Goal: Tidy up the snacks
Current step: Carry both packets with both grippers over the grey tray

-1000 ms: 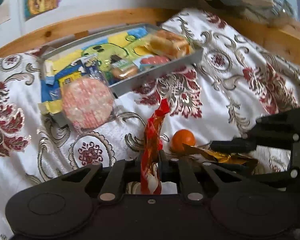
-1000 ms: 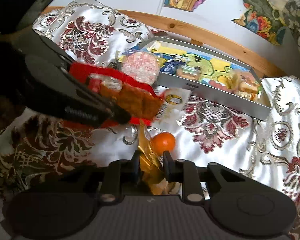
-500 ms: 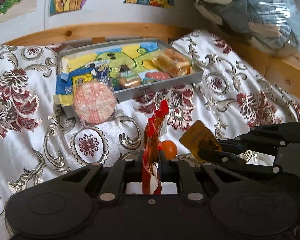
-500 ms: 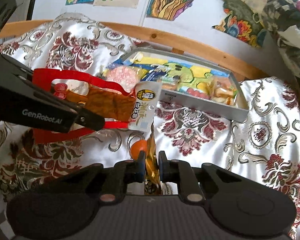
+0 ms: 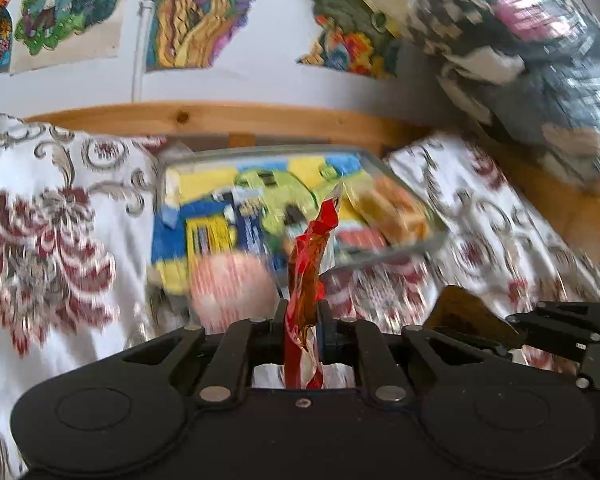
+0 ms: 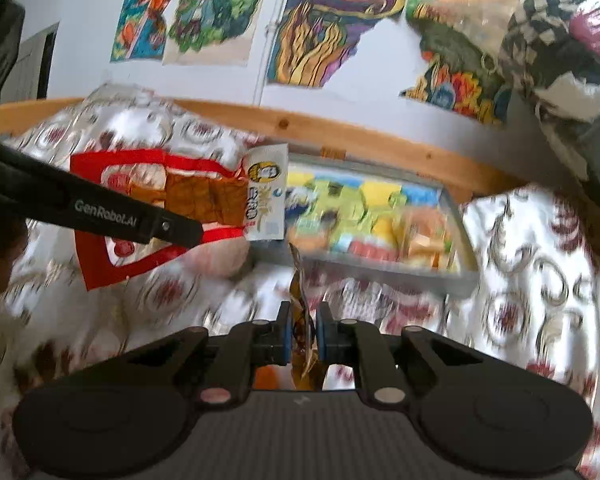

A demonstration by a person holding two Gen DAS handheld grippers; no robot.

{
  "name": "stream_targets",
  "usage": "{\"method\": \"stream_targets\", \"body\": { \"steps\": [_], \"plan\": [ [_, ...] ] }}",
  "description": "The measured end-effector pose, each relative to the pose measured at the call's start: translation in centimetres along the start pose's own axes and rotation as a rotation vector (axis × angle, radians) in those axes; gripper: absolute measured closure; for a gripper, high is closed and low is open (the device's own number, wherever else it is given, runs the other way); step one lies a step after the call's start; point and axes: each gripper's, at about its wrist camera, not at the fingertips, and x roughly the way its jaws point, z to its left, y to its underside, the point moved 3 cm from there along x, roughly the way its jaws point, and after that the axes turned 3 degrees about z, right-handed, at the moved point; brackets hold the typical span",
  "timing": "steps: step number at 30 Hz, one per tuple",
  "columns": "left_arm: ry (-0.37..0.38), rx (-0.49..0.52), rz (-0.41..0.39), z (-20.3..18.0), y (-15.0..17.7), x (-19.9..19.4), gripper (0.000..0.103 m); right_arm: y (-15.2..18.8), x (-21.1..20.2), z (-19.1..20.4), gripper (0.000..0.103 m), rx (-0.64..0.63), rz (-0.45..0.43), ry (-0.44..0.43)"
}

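Note:
My left gripper (image 5: 302, 320) is shut on a red snack packet (image 5: 309, 258) that stands up between its fingers. In the right wrist view the same packet (image 6: 168, 196) hangs flat, red with a white label, from the left gripper (image 6: 196, 234). My right gripper (image 6: 302, 332) is shut on a crumpled gold packet (image 6: 300, 304), also seen at the right of the left wrist view as the gold packet (image 5: 468, 316). Ahead lies a grey tray (image 5: 384, 254) holding several snacks, its near rim (image 6: 380, 270) blurred. A round pink snack (image 5: 230, 288) leans at the tray's front left corner.
A small orange fruit (image 6: 270, 376) lies on the floral cloth (image 5: 52, 240) under my right gripper. A wooden rail (image 5: 220, 118) runs behind the tray, with posters on the wall. A bundle in clear plastic (image 5: 540, 60) sits at the far right.
Both grippers have risen from the cloth with their packets and moved closer to the tray. The views tilt upward and are blurred. The orange fruit stays on the cloth.

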Motion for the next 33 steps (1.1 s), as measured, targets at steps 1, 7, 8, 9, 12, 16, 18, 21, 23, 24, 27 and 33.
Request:
{"method": "stream_targets", "body": {
  "steps": [1,7,8,9,12,16,18,21,23,24,27,33],
  "plan": [
    [-0.006,-0.008,-0.012,0.3,-0.9,0.5,0.091,-0.8,0.5,-0.5,0.090,0.008,-0.012,0.000],
    [-0.042,-0.020,-0.047,2.6,-5.5,4.3,0.091,-5.4,5.0,-3.0,0.090,0.051,-0.067,-0.024],
    [-0.048,-0.021,-0.047,3.1,-6.1,5.1,0.091,-6.1,6.1,-3.4,0.090,0.058,-0.071,-0.033],
    [-0.054,-0.022,-0.047,3.6,-6.6,5.8,0.091,-6.8,7.1,-3.8,0.090,0.067,-0.073,-0.044],
    [-0.065,-0.021,-0.031,4.9,-7.6,8.2,0.090,-8.4,10.0,-4.5,0.090,0.107,-0.073,-0.084],
    [-0.058,-0.055,0.000,6.3,-8.0,11.2,0.090,-9.9,13.1,-4.8,0.090,0.138,-0.077,-0.137],
    [-0.059,-0.055,0.010,6.6,-8.0,12.3,0.090,-10.4,14.4,-4.8,0.090,0.154,-0.069,-0.168],
    [-0.047,-0.070,0.025,6.8,-7.7,13.5,0.090,-10.9,16.4,-5.4,0.090,0.208,-0.038,-0.231],
    [-0.041,-0.080,0.022,6.9,-7.6,13.9,0.090,-11.1,17.4,-5.7,0.090,0.233,-0.019,-0.254],
    [-0.037,-0.083,0.017,7.0,-7.6,14.1,0.090,-11.1,17.9,-5.8,0.090,0.241,-0.006,-0.265],
    [-0.033,-0.088,0.015,7.0,-7.8,14.4,0.090,-11.2,18.8,-5.9,0.090,0.242,0.015,-0.259],
    [-0.064,-0.093,0.029,7.7,-8.0,14.8,0.087,-11.6,20.3,-6.2,0.087,0.199,0.047,-0.183]
  ]
}}
